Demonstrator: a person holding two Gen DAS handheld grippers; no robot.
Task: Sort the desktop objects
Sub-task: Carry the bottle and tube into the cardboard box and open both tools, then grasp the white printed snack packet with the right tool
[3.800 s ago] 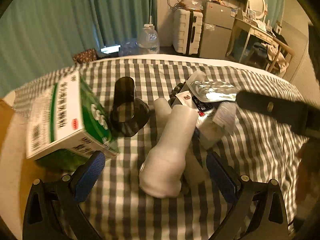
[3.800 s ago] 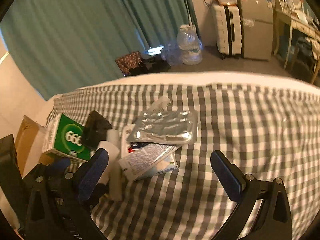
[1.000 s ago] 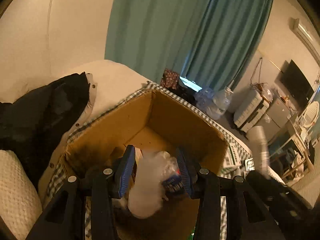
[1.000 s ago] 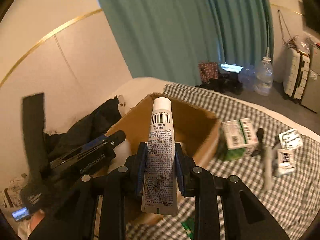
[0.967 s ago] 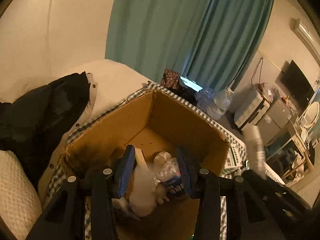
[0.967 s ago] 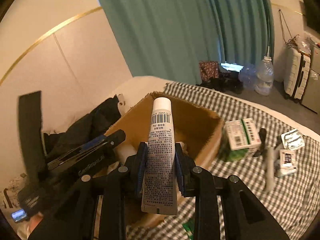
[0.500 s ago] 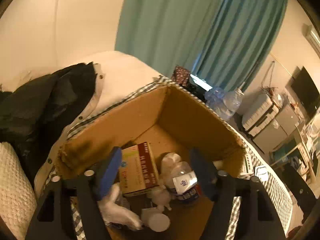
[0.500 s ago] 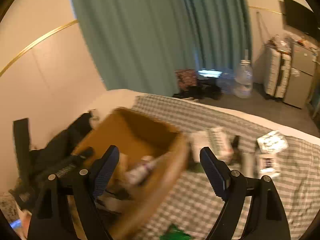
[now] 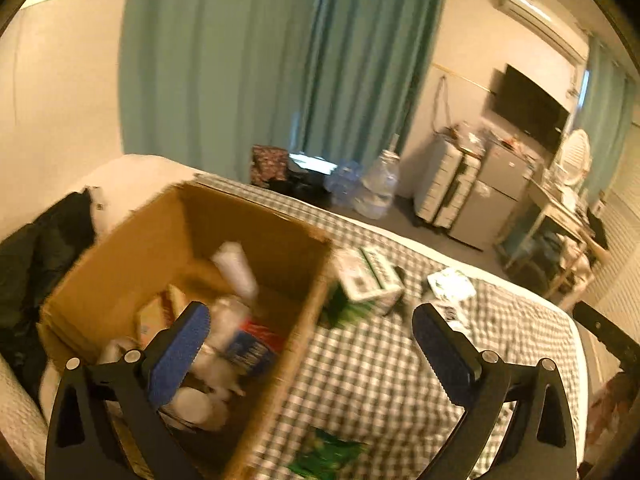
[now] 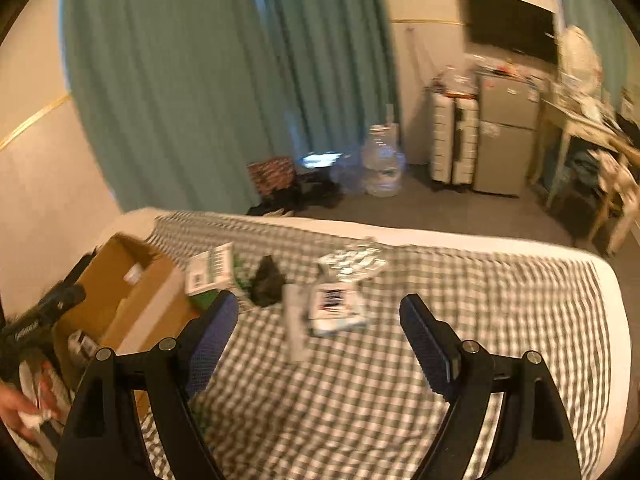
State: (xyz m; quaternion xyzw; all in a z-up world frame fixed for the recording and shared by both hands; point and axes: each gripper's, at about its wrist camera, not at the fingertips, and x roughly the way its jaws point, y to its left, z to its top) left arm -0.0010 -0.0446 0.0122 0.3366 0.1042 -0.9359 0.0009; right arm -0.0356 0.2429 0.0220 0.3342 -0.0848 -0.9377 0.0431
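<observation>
Both my left gripper (image 9: 308, 344) and right gripper (image 10: 318, 328) are wide and empty; the green-and-white cardboard medicine box (image 10: 210, 268) sits beside the brown cardboard carton (image 10: 132, 280), looks light and crushable, so I'd pinch its flat sides.

Home bedroom: checked bed (image 10: 440, 380), curtains (image 10: 224, 80), suitcase (image 10: 454, 140), TV (image 10: 510, 24).
</observation>
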